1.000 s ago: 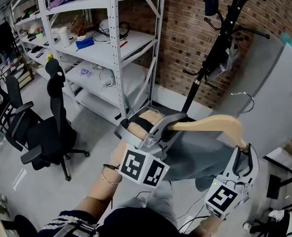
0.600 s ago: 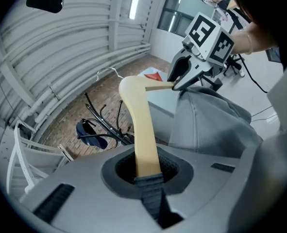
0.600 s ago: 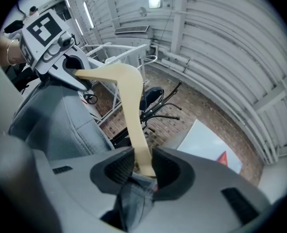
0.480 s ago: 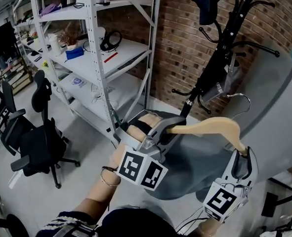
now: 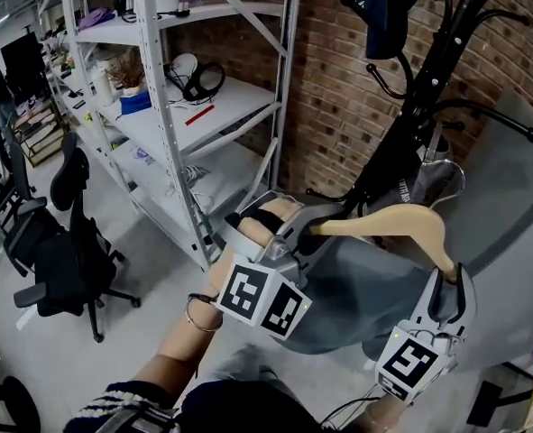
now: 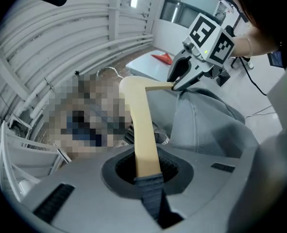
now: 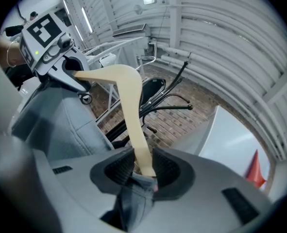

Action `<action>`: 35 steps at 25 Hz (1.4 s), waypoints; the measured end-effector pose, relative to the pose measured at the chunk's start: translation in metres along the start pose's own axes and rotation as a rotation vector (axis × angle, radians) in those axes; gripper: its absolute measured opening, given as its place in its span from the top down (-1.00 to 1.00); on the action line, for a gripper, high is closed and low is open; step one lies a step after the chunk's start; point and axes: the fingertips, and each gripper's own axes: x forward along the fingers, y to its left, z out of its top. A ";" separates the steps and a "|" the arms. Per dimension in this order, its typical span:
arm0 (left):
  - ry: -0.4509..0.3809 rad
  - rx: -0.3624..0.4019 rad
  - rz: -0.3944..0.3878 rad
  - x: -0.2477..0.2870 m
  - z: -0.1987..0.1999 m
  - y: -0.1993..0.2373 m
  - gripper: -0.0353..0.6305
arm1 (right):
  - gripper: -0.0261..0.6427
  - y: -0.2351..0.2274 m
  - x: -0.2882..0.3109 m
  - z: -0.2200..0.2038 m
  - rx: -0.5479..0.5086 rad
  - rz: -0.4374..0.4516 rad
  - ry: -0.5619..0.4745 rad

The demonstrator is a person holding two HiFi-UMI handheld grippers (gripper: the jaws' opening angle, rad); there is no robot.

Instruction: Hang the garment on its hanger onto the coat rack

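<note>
— Between your two grippers, what has changed?
— Since a second ago the coat rack point(image 5: 428, 88) has come closer and the office chair point(image 5: 59, 251) sits further left. My left gripper point(image 5: 313, 234) pinches one end of the wooden hanger point(image 5: 401, 219) and my right gripper point(image 5: 447, 282) pinches the other. The grey garment point(image 5: 365, 287) is draped below.
— And the close views?
— Only the right gripper view shows fabric caught with the wood between my fingers. Only the head view shows the hook point(image 5: 448, 177) near the rack's pole.

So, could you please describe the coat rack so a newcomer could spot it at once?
Find the red brick wall, right of the white metal shelving. Against it stands the black metal coat rack; only it has curved hook arms and a dark blue garment at its top.
</note>
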 end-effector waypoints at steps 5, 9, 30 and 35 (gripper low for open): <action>-0.004 0.009 -0.004 0.039 -0.021 0.018 0.82 | 0.58 0.002 0.047 0.000 0.006 -0.006 0.000; -0.009 0.011 -0.028 0.066 -0.037 0.027 0.82 | 0.58 0.007 0.075 -0.003 0.009 -0.009 0.022; 0.008 -0.068 -0.173 0.154 -0.104 -0.003 0.81 | 0.58 0.047 0.162 -0.057 0.001 0.057 0.181; 0.017 -0.072 -0.188 0.162 -0.112 -0.016 0.81 | 0.58 0.056 0.167 -0.071 0.008 0.070 0.203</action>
